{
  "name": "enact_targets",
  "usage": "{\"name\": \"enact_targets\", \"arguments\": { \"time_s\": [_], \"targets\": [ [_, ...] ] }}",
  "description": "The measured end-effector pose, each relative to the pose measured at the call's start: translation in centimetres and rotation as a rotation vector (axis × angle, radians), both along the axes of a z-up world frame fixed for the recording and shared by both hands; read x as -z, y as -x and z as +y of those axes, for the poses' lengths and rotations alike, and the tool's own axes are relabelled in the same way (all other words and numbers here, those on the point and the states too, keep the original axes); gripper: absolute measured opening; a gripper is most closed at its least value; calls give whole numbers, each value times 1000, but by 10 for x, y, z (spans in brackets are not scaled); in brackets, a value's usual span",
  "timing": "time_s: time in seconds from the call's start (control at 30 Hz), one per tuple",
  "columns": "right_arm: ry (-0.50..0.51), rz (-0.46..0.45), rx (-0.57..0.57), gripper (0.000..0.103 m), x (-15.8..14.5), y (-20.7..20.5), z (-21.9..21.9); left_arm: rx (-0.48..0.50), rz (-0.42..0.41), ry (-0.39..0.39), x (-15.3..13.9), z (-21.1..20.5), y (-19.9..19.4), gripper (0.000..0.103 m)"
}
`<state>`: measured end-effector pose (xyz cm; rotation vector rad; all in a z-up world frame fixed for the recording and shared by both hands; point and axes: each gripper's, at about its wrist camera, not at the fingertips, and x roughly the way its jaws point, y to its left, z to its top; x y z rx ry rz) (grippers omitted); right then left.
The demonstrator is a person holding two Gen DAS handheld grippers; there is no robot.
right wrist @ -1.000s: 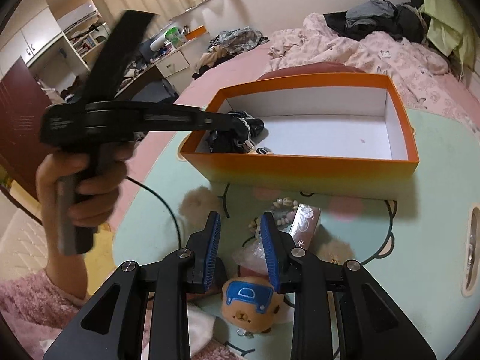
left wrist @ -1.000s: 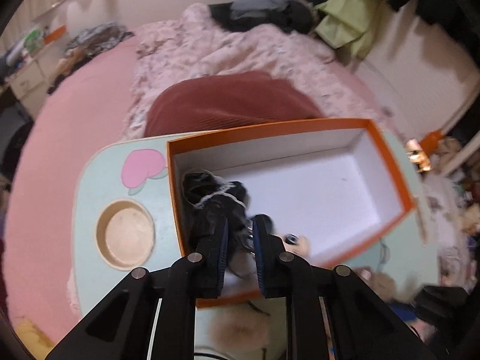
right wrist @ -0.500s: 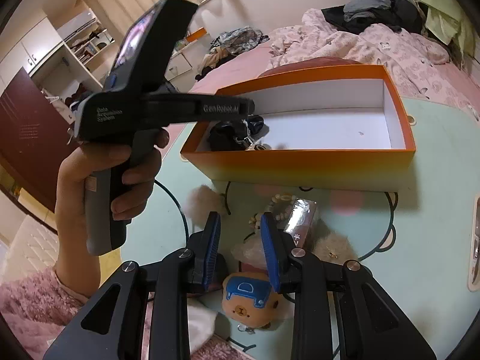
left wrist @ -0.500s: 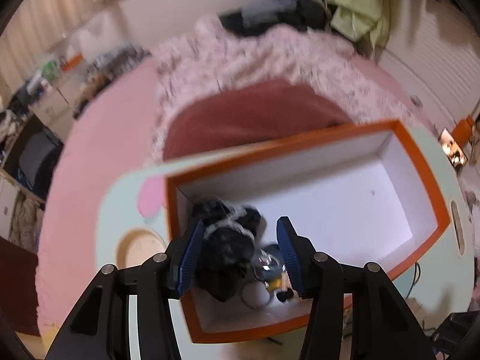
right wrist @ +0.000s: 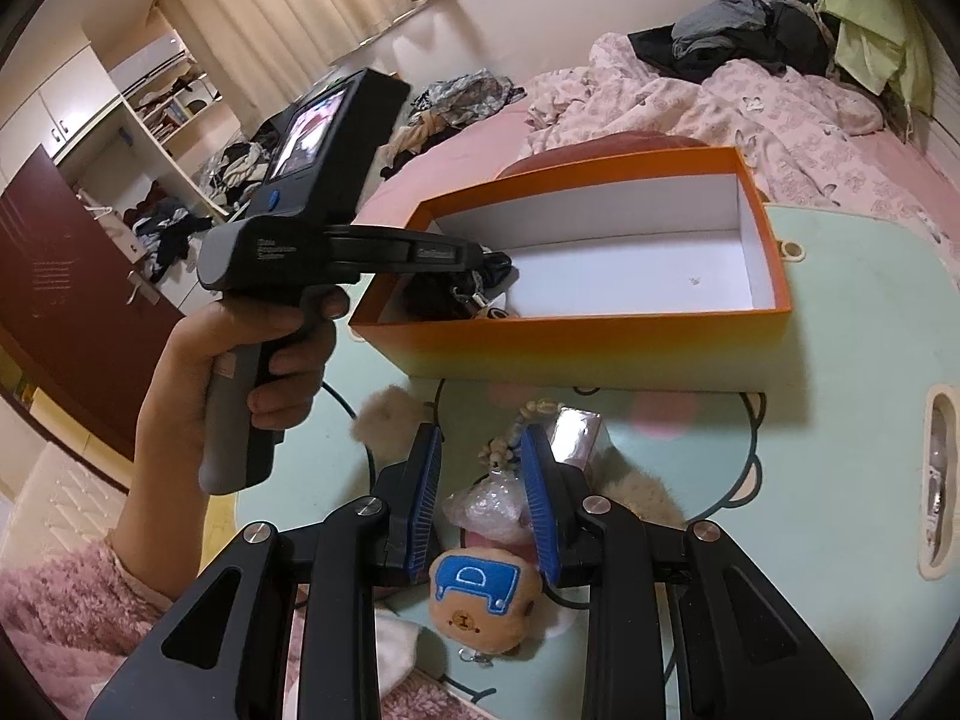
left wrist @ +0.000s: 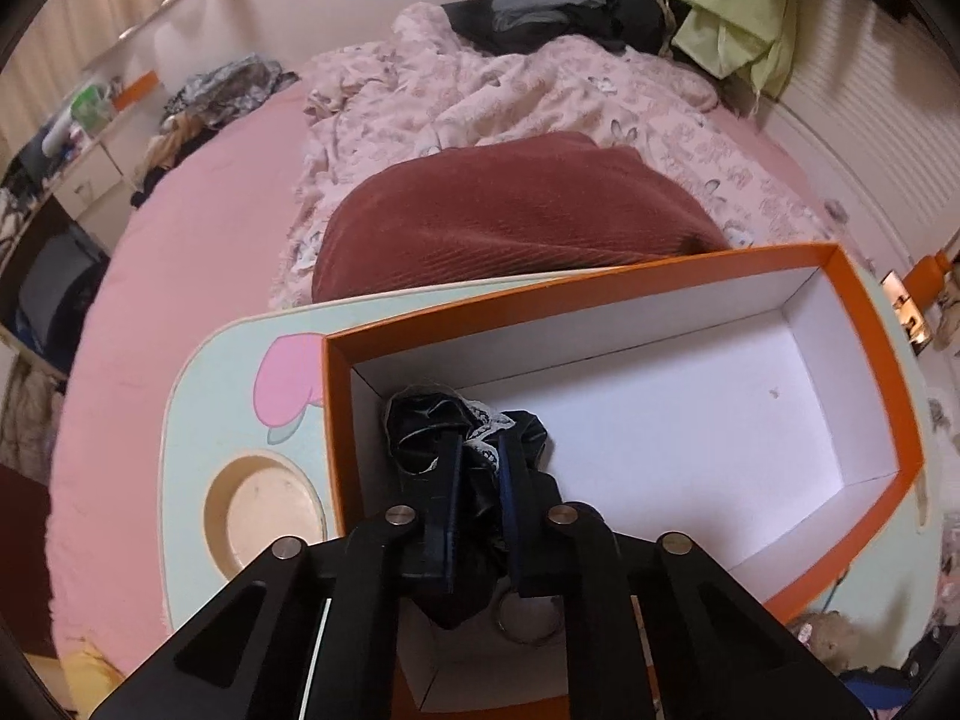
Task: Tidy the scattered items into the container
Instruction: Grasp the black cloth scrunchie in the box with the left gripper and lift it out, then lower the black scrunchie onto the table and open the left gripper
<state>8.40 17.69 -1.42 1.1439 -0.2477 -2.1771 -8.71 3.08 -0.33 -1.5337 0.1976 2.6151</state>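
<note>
An orange box (left wrist: pixel 600 294) with a white inside stands on the pale green table (left wrist: pixel 198 396). A black lace-trimmed cloth (left wrist: pixel 420 426) and a metal key ring (left wrist: pixel 528 624) lie in its left end. My left gripper (left wrist: pixel 480 450) hangs just over that cloth with its jaws shut. It also shows in the right wrist view as the left gripper (right wrist: pixel 498 261), reaching over the box (right wrist: pixel 600 348). My right gripper (right wrist: pixel 483 468) hovers open over a clear plastic bag (right wrist: pixel 486 504), beside a bear plush (right wrist: pixel 480 600), a bead string (right wrist: pixel 516 432) and a shiny packet (right wrist: pixel 576 438).
A round cup recess (left wrist: pixel 264 516) lies in the table left of the box. A fluffy pom (right wrist: pixel 384 420) and a black cable lie by the loose items. A hand (right wrist: pixel 240 372) holds the left gripper's handle. The pink bed with a dark red cushion (left wrist: pixel 510 222) lies behind.
The left jaws spread over the box's left end, let the black cloth drop inside, then closed again while sinking slightly. The right gripper stayed put.
</note>
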Motion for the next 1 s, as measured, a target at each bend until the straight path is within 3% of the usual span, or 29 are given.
{"name": "enact_targets", "arguments": {
  "time_s": [0.23,0.53,0.63,0.8,0.9,1.0],
  "targets": [
    [8,4,0,29,-2,-1,1,46,66,-61,-27,-1,-24,4],
    [14,5,3,29,-4,-1,3,143,226,-188,-85,0,-98,4],
    [17,6,6,29,-4,0,4,180,243,-213,-93,-2,-117,4],
    [18,3,16,29,-3,2,8,213,217,-261,-80,-17,-140,4],
    [16,-1,21,29,-2,5,10,184,175,-285,-58,-27,-147,4],
    [15,-5,25,29,-1,7,11,169,118,-356,-31,-38,-149,4]
  ]
}}
